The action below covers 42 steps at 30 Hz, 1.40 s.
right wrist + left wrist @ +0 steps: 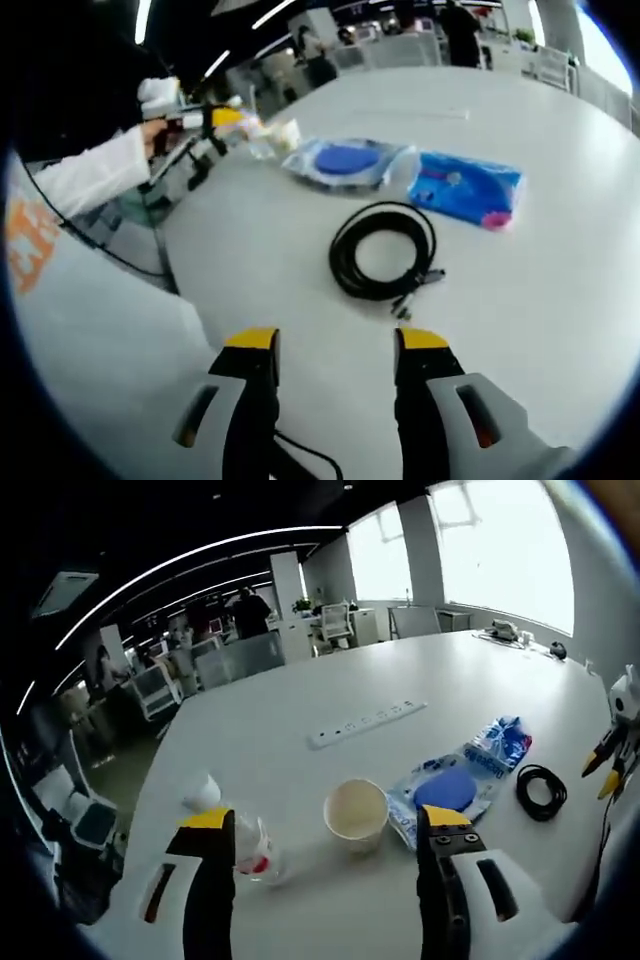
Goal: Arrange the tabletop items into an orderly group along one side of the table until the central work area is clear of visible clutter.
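Observation:
My left gripper (328, 825) is open above the white table (300, 680); a cream paper cup (356, 813) stands upright just beyond its jaws. A clear plastic bottle (245, 842) with a white cap lies by the left jaw. A blue paddle in a clear bag (450, 785), a blue packet (500, 742) and a black cable coil (541, 790) lie to the right. My right gripper (337, 345) is open, with the cable coil (385, 250) ahead of it. Beyond lie the blue packet (465, 187) and the paddle bag (348, 160).
A white power strip (366, 723) lies mid-table. The right gripper (615, 750) shows at the right edge. A person's white sleeve (95, 170) holds the left gripper (205, 125) near the cup (285, 132). Office chairs and desks stand beyond the table.

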Available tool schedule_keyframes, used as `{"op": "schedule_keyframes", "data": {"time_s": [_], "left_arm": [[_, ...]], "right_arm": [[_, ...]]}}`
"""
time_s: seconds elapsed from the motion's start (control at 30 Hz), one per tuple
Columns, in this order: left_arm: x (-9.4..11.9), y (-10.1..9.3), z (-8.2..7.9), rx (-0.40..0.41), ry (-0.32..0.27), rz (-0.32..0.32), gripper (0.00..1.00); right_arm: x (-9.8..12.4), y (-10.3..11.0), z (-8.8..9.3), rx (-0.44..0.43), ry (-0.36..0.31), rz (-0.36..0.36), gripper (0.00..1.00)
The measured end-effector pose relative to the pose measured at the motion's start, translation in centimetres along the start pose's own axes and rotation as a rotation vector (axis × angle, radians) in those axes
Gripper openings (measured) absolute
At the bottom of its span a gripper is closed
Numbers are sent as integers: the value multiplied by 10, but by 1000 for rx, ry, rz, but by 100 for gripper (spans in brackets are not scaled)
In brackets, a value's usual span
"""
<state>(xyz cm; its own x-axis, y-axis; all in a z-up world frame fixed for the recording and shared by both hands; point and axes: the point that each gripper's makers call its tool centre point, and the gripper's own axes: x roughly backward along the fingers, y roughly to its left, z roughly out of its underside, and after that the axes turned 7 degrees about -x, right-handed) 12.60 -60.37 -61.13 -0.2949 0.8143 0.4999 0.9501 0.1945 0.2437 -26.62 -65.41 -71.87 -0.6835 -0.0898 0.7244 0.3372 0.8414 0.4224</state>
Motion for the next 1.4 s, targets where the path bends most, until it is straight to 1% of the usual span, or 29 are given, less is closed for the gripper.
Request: {"op": "schedule_keyframes", "data": {"time_s": [0.1, 0.3, 0.37, 0.5, 0.6, 0.67, 0.73, 0.8, 0.87, 0.93, 1.03, 1.1, 1.17, 1.27, 1.4], "left_arm": [[5, 12, 5, 10, 7, -41, 75], [7, 27, 7, 47, 8, -75, 74], [6, 32, 5, 52, 6, -86, 74], [3, 45, 3, 75, -4, -135, 73], [-2, 50, 4, 95, -5, -146, 72], [-7, 54, 7, 99, 5, -151, 71], [-12, 56, 9, 103, 12, -150, 68], [-15, 59, 13, 134, 19, -158, 66], [-18, 63, 14, 180, 10, -168, 63], [-21, 66, 15, 200, 13, -167, 59], [-25, 71, 18, 201, 21, -182, 53], [-24, 77, 16, 216, 8, -209, 52], [-27, 80, 16, 229, 3, -203, 50], [-29, 79, 19, 218, 20, -201, 46], [-33, 77, 22, 234, 35, -181, 37]], "right_arm": [[0, 0, 2, -12, -1, -3, 44], [2, -6, -4, -39, -25, 4, 43], [3, -7, -5, -42, -29, 6, 43], [3, -8, -3, -56, -30, 6, 43], [4, -8, 1, -69, -30, 9, 43], [5, -10, 3, -80, -30, 12, 43], [5, -12, 5, -94, -30, 15, 42], [6, -14, 7, -112, -32, 17, 42], [7, -15, 6, -122, -36, 22, 41], [8, -17, 5, -131, -41, 27, 41], [8, -18, 5, -145, -45, 29, 41], [8, -18, 5, -150, -45, 32, 41], [8, -19, 6, -157, -43, 34, 40], [7, -19, 6, -171, -42, 30, 40], [7, -18, 6, -174, -39, 33, 39]]}}
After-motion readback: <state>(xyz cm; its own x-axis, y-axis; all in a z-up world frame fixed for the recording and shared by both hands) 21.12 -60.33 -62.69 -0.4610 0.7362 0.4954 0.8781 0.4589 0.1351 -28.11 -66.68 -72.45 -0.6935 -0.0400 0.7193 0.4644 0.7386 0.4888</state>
